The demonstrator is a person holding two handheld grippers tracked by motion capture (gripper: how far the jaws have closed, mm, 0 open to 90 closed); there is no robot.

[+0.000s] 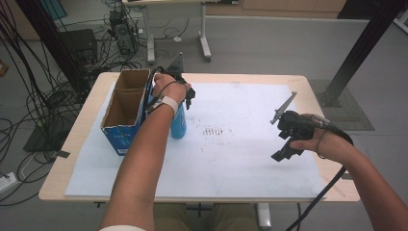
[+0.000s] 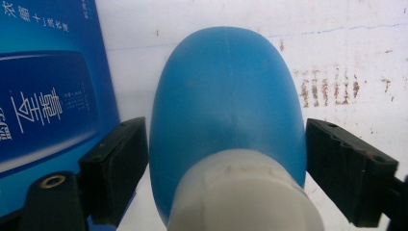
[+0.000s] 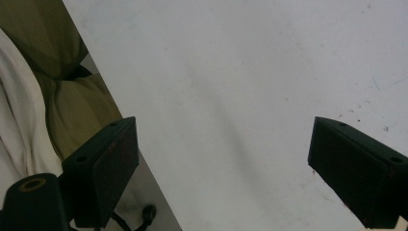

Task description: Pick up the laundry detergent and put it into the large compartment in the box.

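Your left tongs (image 2: 226,159) straddle the blue bottle (image 2: 226,110) at its shoulder, just above the white cap (image 2: 245,192). The pads sit at its sides with a sliver of gap, so they are not yet clamped. The bottle stands on the table (image 1: 240,159), just beside the blue carton (image 1: 126,103), likely staged for loading into its open compartments. Your right tongs (image 3: 221,168) hang released and empty over the white mat (image 3: 250,72), well apart, leaving that side free.
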